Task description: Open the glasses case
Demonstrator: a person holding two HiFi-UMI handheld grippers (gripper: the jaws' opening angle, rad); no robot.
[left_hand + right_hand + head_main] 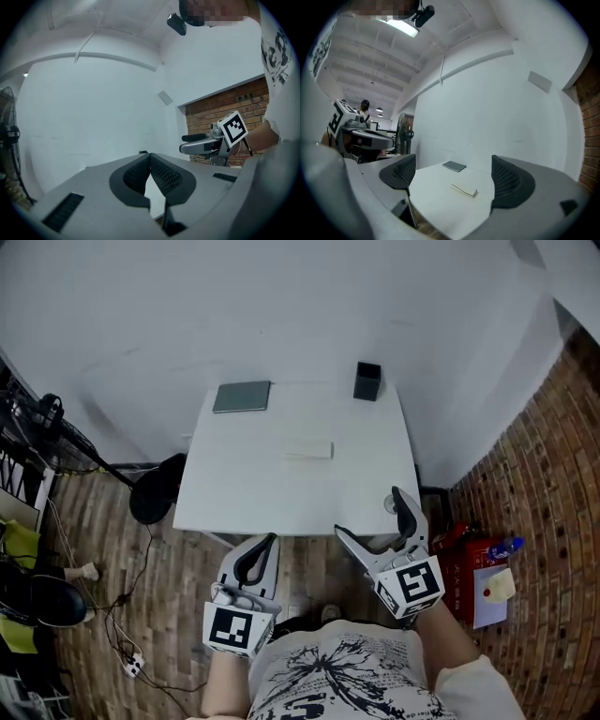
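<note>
Two grippers hovered at the near edge of the white table (234,493), touching nothing on it. Far left of the left fingers, a black fan (39,416) stood over the wood floor. Left gripper (265,545): fingers pressed together, pads meeting at the tips with nothing between them, tips just short of the table's near edge. Well ahead of those fingers, at the far-left corner, lay a flat grey notebook (242,397). Glasses case (309,450): white, lid down, flat near mid-table. It was ahead of both grippers, right of the left fingertips and left of the right ones, well apart from each. In the right gripper view it showed framed between the spread fingers, well beyond their tips, with the notebook further behind it. A black box (367,382) stood upright at the far-right corner, well ahead of the right fingers. Right gripper (371,514): fingers wide apart and empty, one tip at the near edge and the other over the near-right corner. Right of those fingers, red items (466,563) sat on the floor by the brick wall.
</note>
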